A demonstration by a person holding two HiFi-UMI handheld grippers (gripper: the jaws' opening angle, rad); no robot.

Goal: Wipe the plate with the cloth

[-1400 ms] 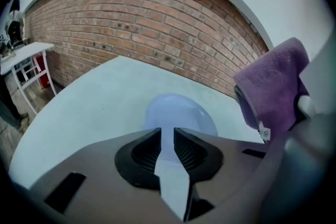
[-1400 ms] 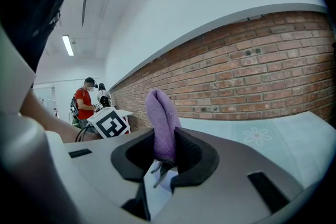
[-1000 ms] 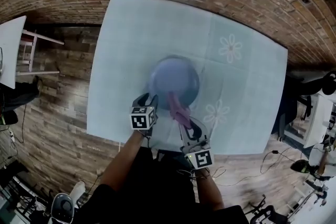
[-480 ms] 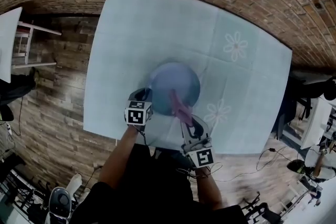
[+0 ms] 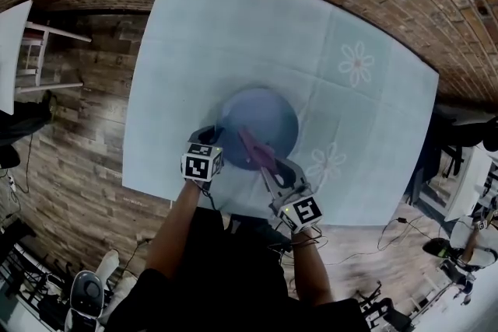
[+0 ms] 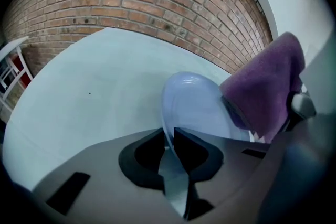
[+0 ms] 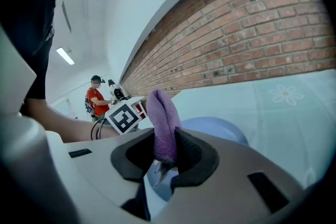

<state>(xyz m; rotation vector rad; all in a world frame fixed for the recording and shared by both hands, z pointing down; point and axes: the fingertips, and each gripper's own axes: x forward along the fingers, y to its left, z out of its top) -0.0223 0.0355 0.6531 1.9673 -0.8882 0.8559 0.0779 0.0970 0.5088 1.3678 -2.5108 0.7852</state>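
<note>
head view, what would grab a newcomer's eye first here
The lavender plate sits in the middle of the pale tablecloth, its near rim pinched by the left gripper, whose jaws have just been closing on it. The purple cloth, clamped in the right gripper, juts over the plate's near part.

surface: table [image 5: 159, 167] on plank floor [image 5: 74, 159] | cover: pale blue tablecloth [image 5: 210, 27] over whole top, creased in squares | print: two white daisy prints [image 5: 356, 63] on right side | on it: one blue plate [image 5: 268, 113], near front edge, roughly mid-width | plate near rim possibly lifted off the tablecloth, unclear
</note>
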